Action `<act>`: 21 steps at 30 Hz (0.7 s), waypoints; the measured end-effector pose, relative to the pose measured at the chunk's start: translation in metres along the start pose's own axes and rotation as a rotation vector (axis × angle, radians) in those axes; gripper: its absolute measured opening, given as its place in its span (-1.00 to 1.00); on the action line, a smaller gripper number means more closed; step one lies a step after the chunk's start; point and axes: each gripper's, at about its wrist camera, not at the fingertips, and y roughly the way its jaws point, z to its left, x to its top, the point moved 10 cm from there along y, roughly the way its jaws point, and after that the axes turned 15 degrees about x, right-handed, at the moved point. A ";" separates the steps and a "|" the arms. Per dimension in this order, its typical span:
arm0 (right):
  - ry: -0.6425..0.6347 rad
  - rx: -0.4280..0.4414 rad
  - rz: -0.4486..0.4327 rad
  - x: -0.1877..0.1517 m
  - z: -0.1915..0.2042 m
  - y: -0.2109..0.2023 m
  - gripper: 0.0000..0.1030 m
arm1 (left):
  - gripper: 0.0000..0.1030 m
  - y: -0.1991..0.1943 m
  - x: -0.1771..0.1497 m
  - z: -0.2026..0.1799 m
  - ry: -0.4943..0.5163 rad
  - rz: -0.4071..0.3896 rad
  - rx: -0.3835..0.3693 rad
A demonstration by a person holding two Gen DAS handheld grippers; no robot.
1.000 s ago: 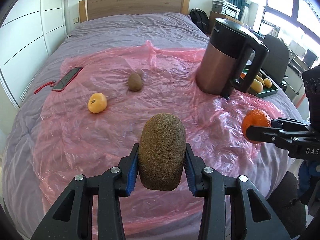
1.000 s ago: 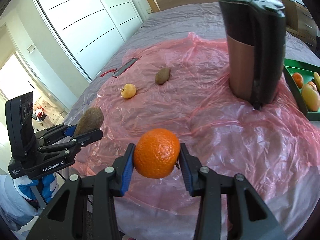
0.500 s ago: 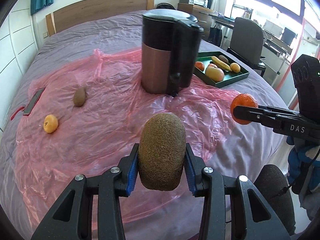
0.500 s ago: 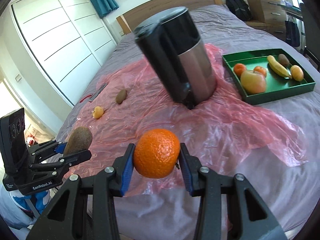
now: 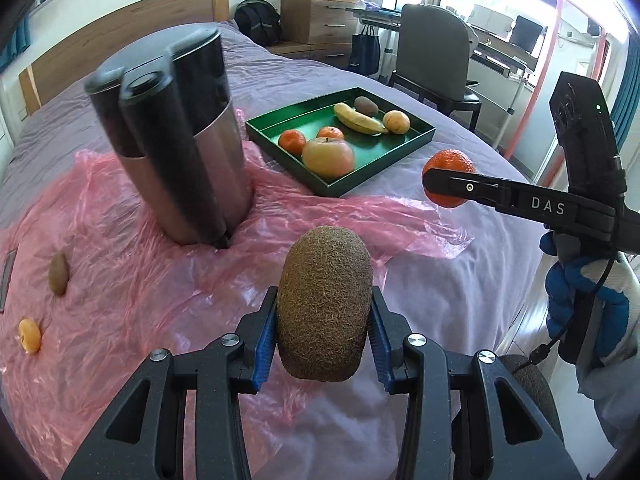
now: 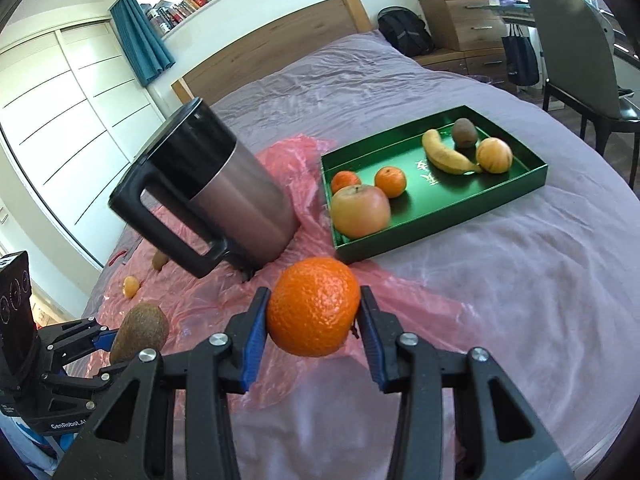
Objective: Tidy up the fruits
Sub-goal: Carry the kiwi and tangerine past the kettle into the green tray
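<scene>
My left gripper [image 5: 323, 344] is shut on a brown kiwi [image 5: 324, 304], held above the bed's near edge; it also shows in the right wrist view [image 6: 138, 334]. My right gripper [image 6: 312, 322] is shut on an orange [image 6: 313, 306], seen from the left wrist view at the right [image 5: 450, 178]. A green tray [image 5: 416, 136] [image 6: 532, 178] on the bed holds an apple [image 6: 360, 210], two tangerines, a banana [image 6: 446, 154], a kiwi and a round yellow fruit. A loose kiwi [image 5: 59, 274] and a small orange fruit [image 5: 30, 334] lie on the pink plastic sheet [image 5: 140, 288] at the left.
A tall black and copper kettle [image 5: 180, 152] [image 6: 216, 196] stands on the pink sheet just left of the tray. A dark phone [image 5: 6, 280] lies at the far left. A chair [image 5: 434, 60] and desk stand beyond the bed's right side.
Both grippers have swung right with their fruits still held. The green tray has come fully into view and the loose fruits have slid to the left edge.
</scene>
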 end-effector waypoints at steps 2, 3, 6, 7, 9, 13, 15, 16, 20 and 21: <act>0.003 -0.009 -0.011 0.008 -0.013 0.001 -0.18 | -0.30 0.007 0.014 -0.010 0.013 -0.009 -0.010; 0.003 -0.012 -0.015 0.011 -0.017 0.002 -0.18 | -0.30 0.010 0.022 -0.014 0.018 -0.014 -0.014; 0.008 -0.020 -0.030 0.025 -0.036 0.006 -0.18 | -0.30 0.023 0.046 -0.023 0.024 -0.027 -0.018; 0.010 -0.023 -0.038 0.032 -0.043 0.009 -0.18 | -0.30 0.028 0.055 -0.025 0.022 -0.033 -0.018; 0.009 -0.030 -0.052 0.043 -0.052 0.012 -0.18 | -0.30 0.039 0.078 -0.029 0.014 -0.049 -0.011; 0.000 -0.055 -0.088 0.071 -0.078 0.023 -0.18 | -0.30 0.066 0.122 -0.030 -0.022 -0.077 0.013; -0.002 -0.070 -0.102 0.081 -0.090 0.029 -0.18 | -0.30 0.084 0.142 -0.028 -0.047 -0.089 0.041; -0.002 -0.083 -0.113 0.087 -0.099 0.033 -0.18 | -0.30 0.093 0.152 -0.026 -0.061 -0.091 0.054; -0.017 -0.143 -0.140 0.101 -0.126 0.051 -0.18 | -0.30 0.137 0.180 -0.021 -0.097 -0.092 0.114; -0.019 -0.155 -0.141 0.103 -0.131 0.056 -0.18 | -0.30 0.148 0.184 -0.021 -0.100 -0.091 0.128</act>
